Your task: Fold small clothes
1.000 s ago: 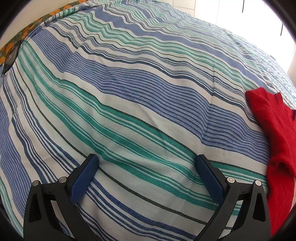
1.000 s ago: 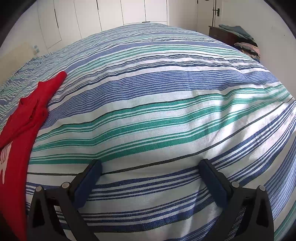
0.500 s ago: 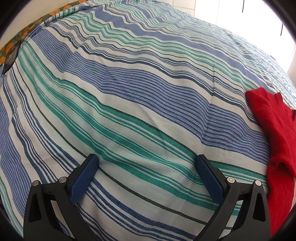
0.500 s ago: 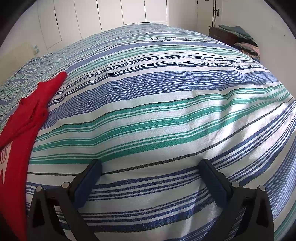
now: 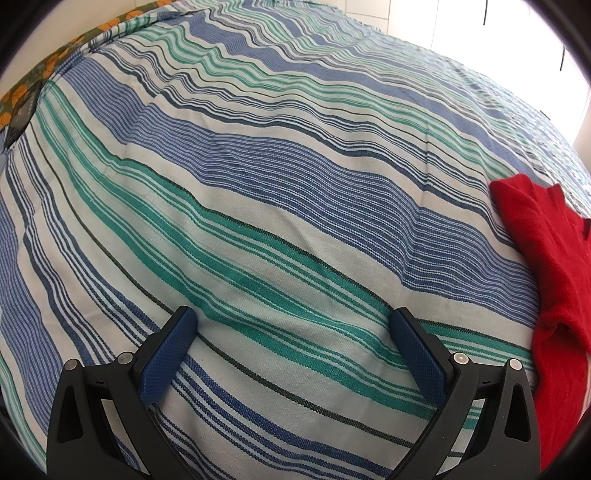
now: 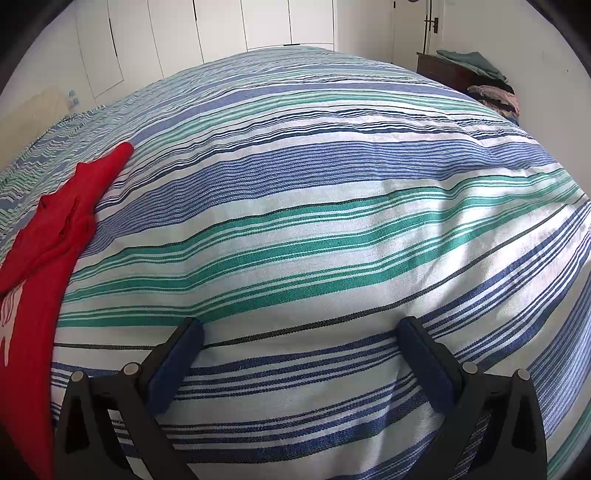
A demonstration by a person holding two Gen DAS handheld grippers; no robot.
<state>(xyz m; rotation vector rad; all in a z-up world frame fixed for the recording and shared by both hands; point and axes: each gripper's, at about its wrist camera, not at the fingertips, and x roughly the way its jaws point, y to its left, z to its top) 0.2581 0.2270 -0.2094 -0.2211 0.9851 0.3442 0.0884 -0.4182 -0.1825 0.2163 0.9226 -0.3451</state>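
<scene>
Left wrist view: the left gripper (image 5: pixel 293 330) hovers low over a bed (image 5: pixel 258 184) covered in blue, green and white stripes, its jaws wide apart and holding nothing. A red garment (image 5: pixel 546 258) lies crumpled on the bed at the right of this view, near the gripper's right finger but not touching it. A strip of orange-flowered fabric (image 5: pixel 55 62) shows at the bed's far left corner.

Right wrist view: the right gripper (image 6: pixel 301 334) also hangs over bare striped cover, jaws wide apart and empty. The red garment (image 6: pixel 48 240) lies to the left, so it sits between the two grippers.

Folding has likely not begun. To start well, each gripper should probably turn inward and pinch one outer edge of the cloth, taking only the garment and not the cover beneath, then draw it flat.

Only the right view shows a white print (image 6: pixel 9 317) on the garment, white cupboard doors (image 6: pixel 221 33) beyond the bed's far edge, and piled clothes (image 6: pixel 487 77) on dark furniture. Only the left view shows the flowered fabric.
</scene>
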